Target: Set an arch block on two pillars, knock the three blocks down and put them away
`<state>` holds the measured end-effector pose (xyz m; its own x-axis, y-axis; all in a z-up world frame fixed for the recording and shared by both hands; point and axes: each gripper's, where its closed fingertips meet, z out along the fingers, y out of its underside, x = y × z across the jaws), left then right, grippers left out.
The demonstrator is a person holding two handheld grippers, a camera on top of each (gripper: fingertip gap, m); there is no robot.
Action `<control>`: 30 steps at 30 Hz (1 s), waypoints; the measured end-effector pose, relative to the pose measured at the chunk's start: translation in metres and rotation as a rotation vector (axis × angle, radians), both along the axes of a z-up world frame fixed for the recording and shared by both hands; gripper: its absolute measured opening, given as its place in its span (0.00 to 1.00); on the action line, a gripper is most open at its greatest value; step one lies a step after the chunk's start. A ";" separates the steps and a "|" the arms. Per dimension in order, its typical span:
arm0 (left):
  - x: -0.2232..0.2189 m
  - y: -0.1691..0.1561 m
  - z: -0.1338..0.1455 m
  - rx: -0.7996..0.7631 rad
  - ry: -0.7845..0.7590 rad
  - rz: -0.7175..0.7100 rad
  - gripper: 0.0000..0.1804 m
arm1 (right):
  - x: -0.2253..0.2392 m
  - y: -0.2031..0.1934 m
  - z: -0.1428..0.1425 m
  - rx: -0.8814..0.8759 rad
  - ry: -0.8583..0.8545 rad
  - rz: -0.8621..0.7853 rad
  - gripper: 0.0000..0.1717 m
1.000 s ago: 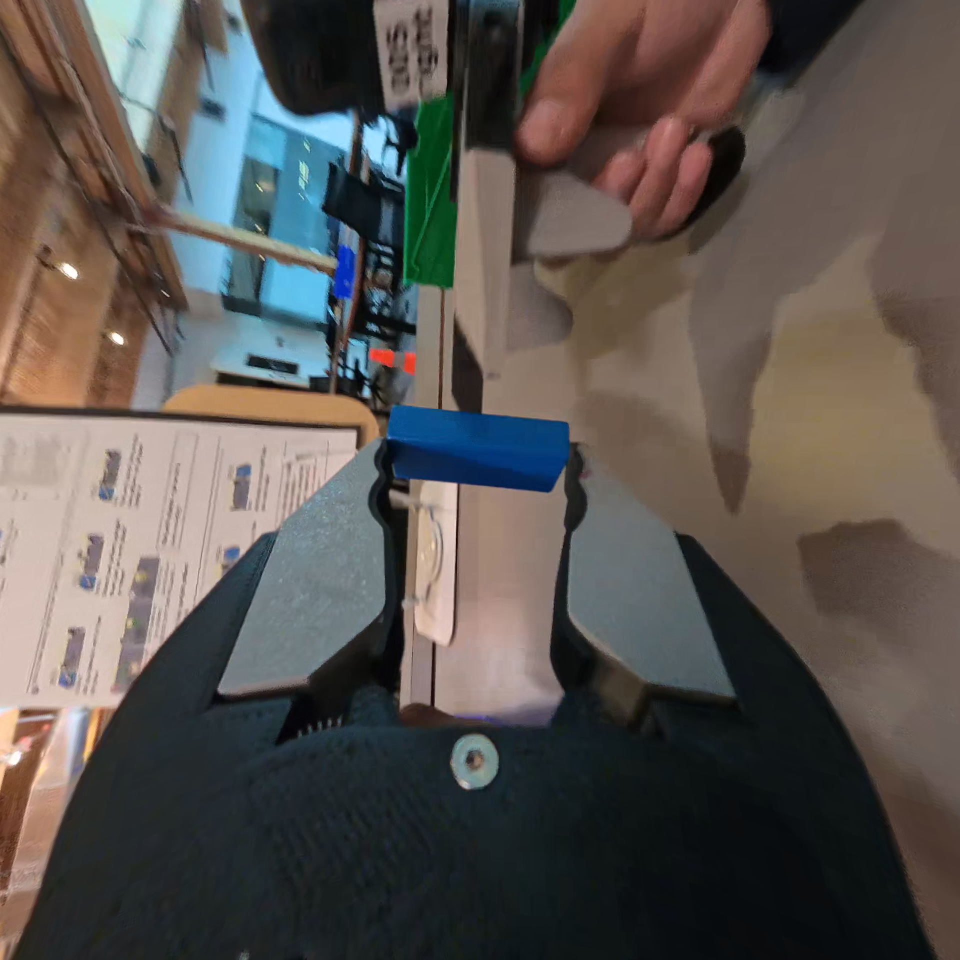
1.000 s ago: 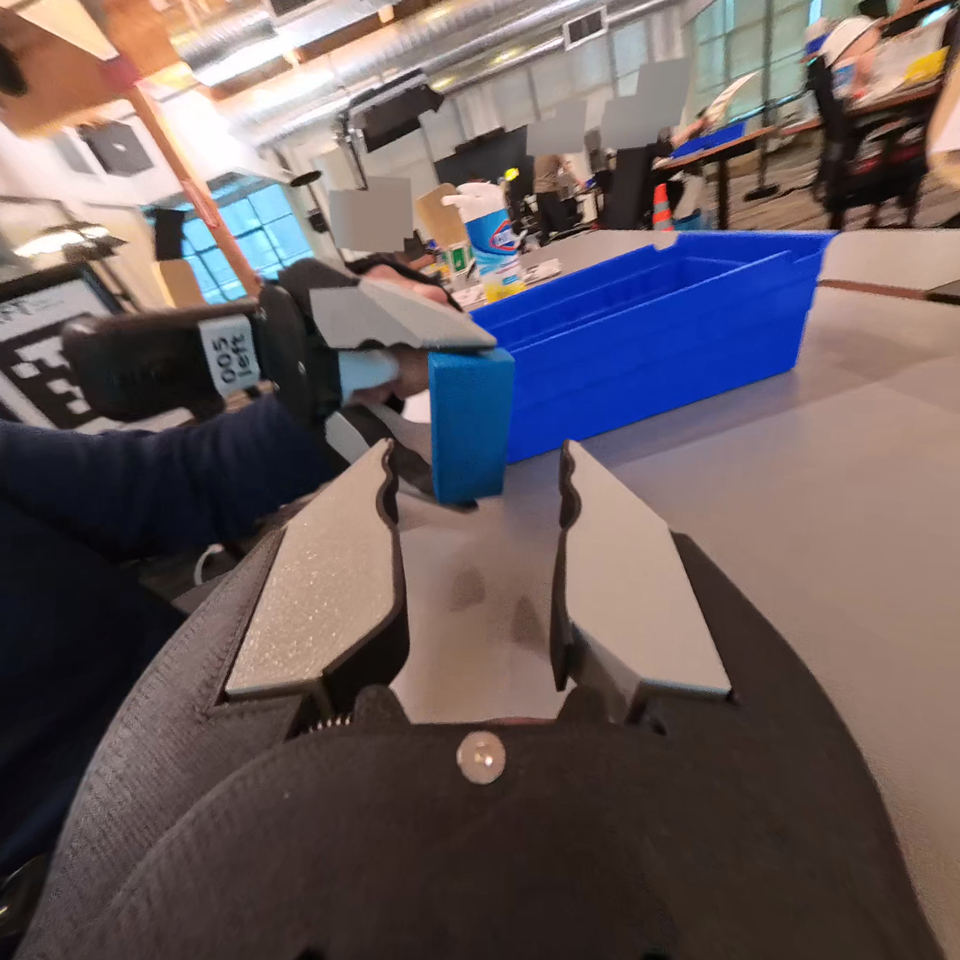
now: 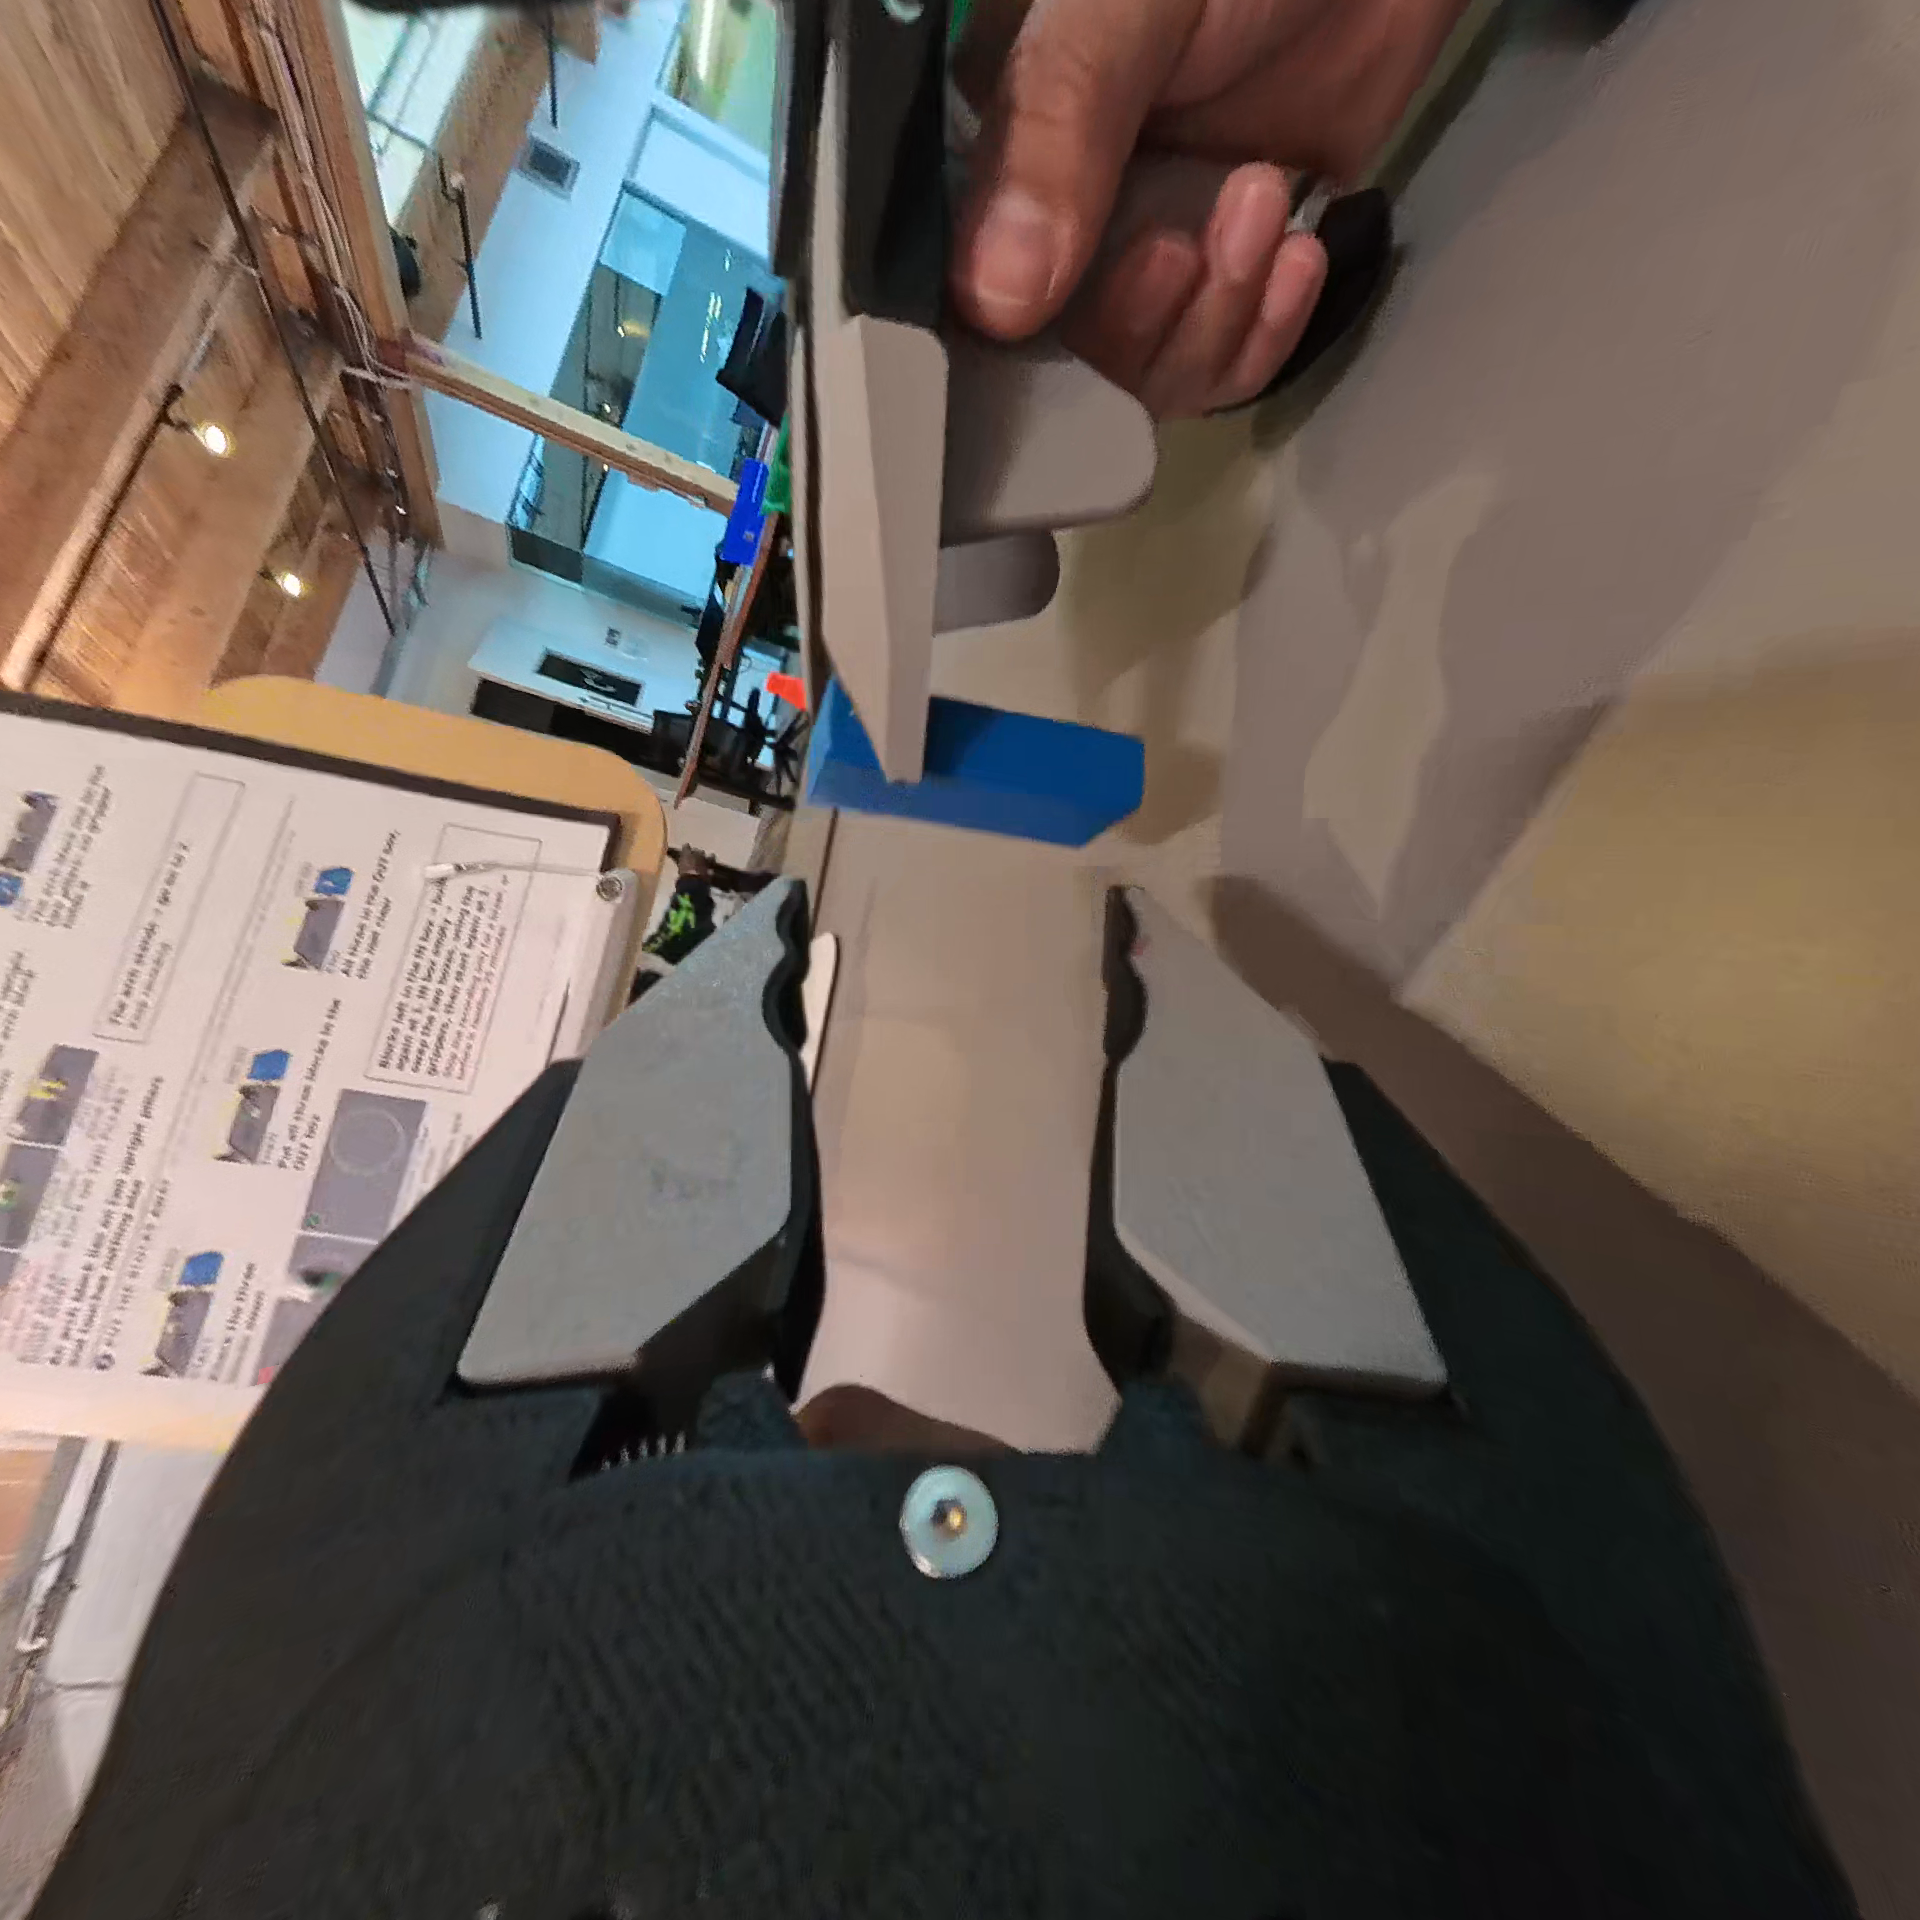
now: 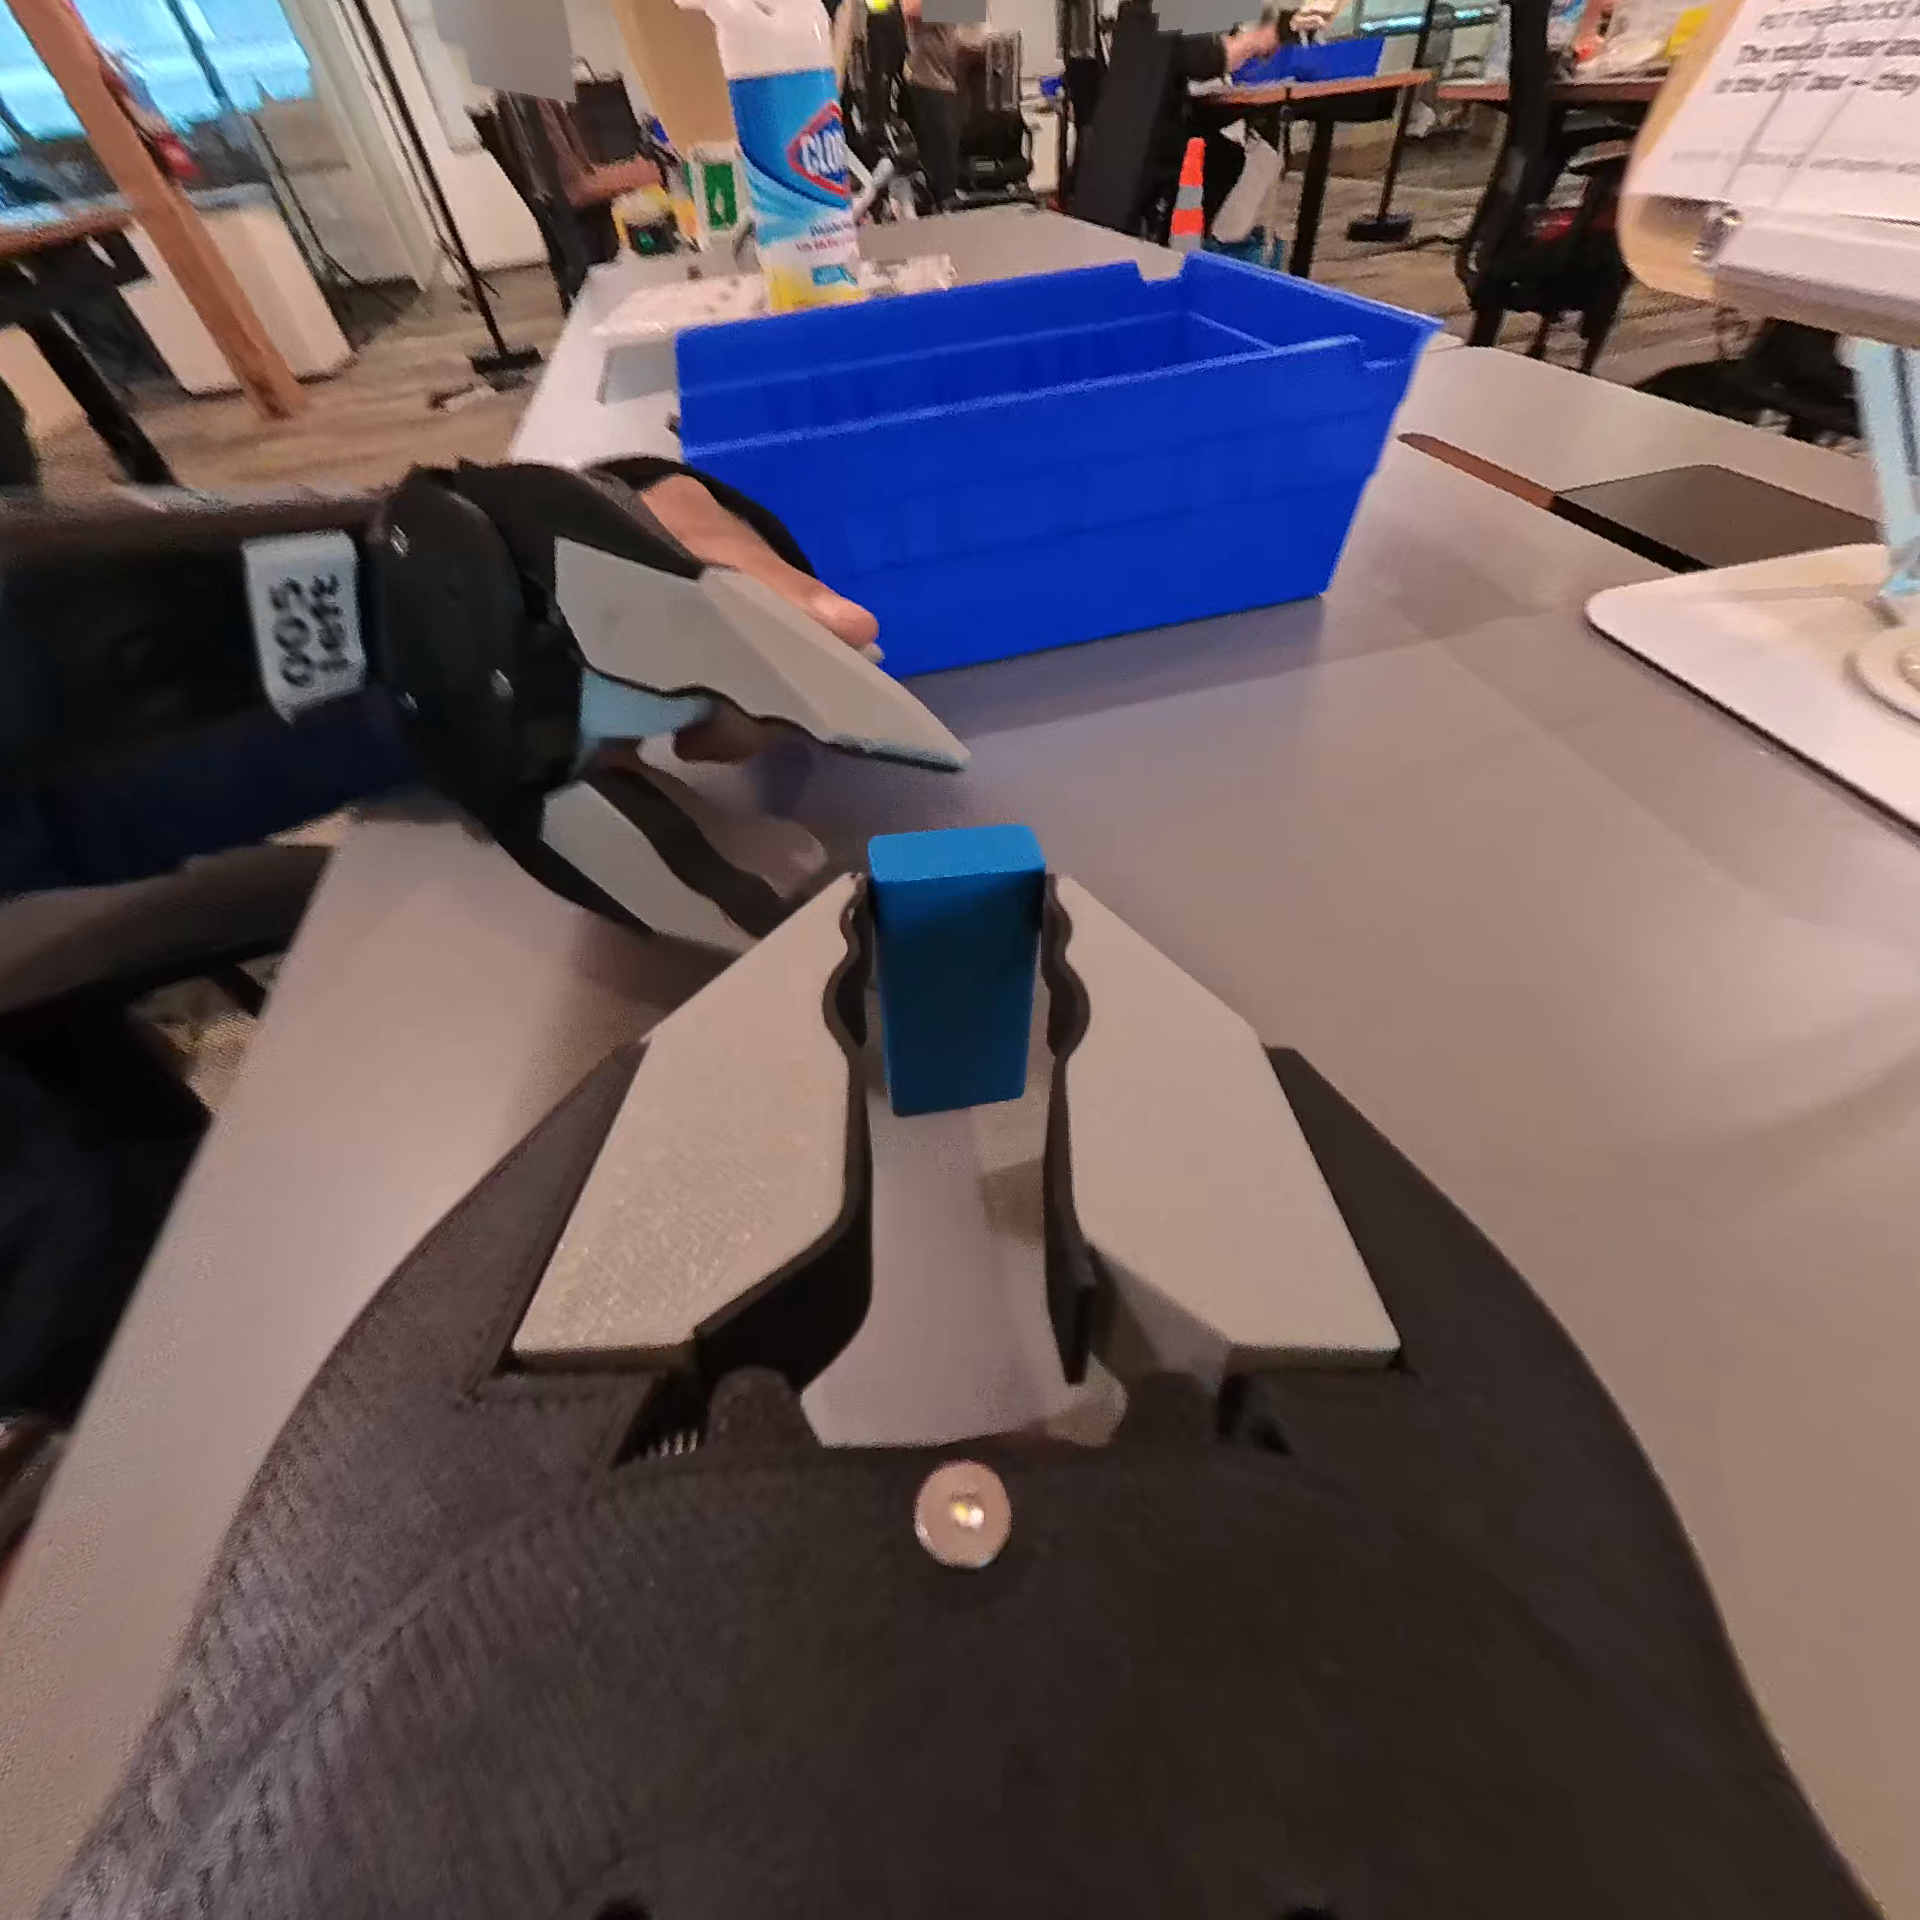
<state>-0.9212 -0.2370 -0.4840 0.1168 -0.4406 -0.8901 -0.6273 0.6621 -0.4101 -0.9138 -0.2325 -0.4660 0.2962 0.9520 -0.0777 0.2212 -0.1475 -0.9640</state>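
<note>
Blue block (image 4: 954, 966), a plain rectangular pillar, stands between the fingers of the right gripper (image 4: 954, 914), whose pads press on its 2 narrow sides, so this tool is closed on the block. In the right wrist view the block sits at the centre, its long axis running from 12 to 6 o'clock, top face toward 12 o'clock, lower end close to the grey table (image 4: 1455, 935); whether it rests there cannot be told. In the left wrist view, which is rolled sideways, the same block (image 3: 997, 774) appears with its long axis from 9 to 3 o'clock, crossed by a finger of the right gripper. The left gripper (image 3: 951, 935) stands open and holds nothing, clear of the block; the right wrist view shows it at 10 o'clock. A blue bin (image 4: 1039, 468) lies at 12 o'clock, well apart. The step in hand appears to be placing a pillar upright, early in the task, since no arch or second pillar is in view. The next move likely calls for seating the block squarely, then releasing it without tipping it.
</note>
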 end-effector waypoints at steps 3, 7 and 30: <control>-0.003 0.005 -0.004 -0.024 -0.009 0.021 0.27 | 0.015 0.008 -0.008 0.042 -0.051 -0.003 0.17; 0.000 0.009 -0.009 -0.038 -0.009 0.048 0.24 | 0.030 0.014 -0.011 0.058 -0.076 0.012 0.17; 0.027 0.028 -0.005 -0.092 -0.075 0.180 0.00 | 0.025 0.020 -0.031 0.013 -0.204 0.017 0.17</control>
<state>-0.8940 -0.2086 -0.4894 0.2653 -0.4856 -0.8330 -0.6977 0.4995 -0.5134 -0.8884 -0.2129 -0.4973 0.2886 0.9574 -0.0059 0.4142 -0.1304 -0.9008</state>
